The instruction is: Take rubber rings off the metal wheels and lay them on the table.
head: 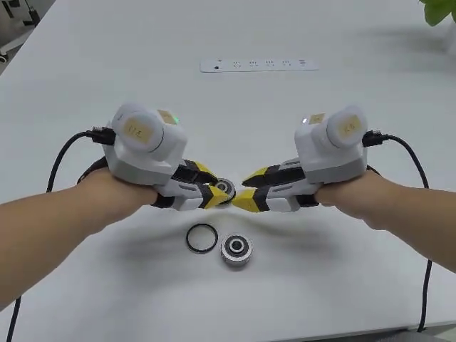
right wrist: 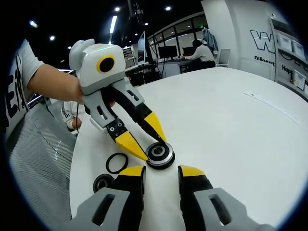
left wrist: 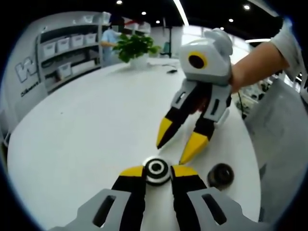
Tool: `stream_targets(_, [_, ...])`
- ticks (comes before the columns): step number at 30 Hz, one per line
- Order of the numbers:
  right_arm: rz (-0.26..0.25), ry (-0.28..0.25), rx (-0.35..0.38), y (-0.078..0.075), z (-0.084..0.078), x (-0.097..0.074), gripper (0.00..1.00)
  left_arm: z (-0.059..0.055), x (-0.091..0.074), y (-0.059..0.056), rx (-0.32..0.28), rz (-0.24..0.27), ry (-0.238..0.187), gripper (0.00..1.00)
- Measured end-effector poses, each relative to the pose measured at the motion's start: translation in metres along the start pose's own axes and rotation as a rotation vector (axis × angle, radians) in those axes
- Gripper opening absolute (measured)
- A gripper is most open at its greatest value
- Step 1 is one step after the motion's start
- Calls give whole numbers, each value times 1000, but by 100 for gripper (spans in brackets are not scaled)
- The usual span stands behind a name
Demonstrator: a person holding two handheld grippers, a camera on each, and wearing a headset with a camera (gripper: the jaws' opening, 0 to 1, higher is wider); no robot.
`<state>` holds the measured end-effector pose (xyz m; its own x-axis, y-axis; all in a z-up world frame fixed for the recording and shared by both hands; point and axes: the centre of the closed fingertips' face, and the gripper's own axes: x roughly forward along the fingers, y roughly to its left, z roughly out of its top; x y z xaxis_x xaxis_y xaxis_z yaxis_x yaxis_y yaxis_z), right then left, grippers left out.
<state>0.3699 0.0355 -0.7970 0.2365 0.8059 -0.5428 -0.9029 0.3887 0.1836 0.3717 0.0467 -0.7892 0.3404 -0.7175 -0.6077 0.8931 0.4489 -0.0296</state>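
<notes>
Fingers (left wrist: 133,172) of the left gripper (head: 218,194) are clamped on a metal wheel (head: 225,189), one yellow tip on each side of it. In the left gripper view the wheel (left wrist: 156,170) sits squarely between those tips, its round face towards the camera. In the right gripper view its outer edge looks dark (right wrist: 160,154). The head view shows it held above the white counter (head: 335,278), between the two grippers and in front of the person.

The right gripper (head: 243,191) faces the left one tip to tip. Its fingers (right wrist: 132,172) are spread apart with nothing between them, and their yellow ends lie just beside the held wheel. The left gripper view shows the right gripper (left wrist: 179,140) pointing down at the wheel with both fingers parted. The right gripper view shows the left gripper (right wrist: 146,138) pinching the wheel from above.

On the counter, below the grippers in the head view, a black rubber ring (head: 201,238) lies flat. A second wheel (head: 236,249) lies just to its right; I cannot tell whether the two touch. A white power strip (head: 258,65) lies well beyond the grippers at the far side of the counter. A green plant (left wrist: 134,45) stands at the far edge.
</notes>
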Motion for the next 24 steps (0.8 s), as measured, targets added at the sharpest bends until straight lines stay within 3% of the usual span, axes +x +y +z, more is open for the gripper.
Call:
stream_targets(7, [0, -2, 1, 1, 0, 1, 24, 1, 4, 3, 28, 15, 5, 15])
stream_targets(24, [-12, -11, 4, 5, 0, 11, 22, 1, 2, 3, 34, 36, -5, 14])
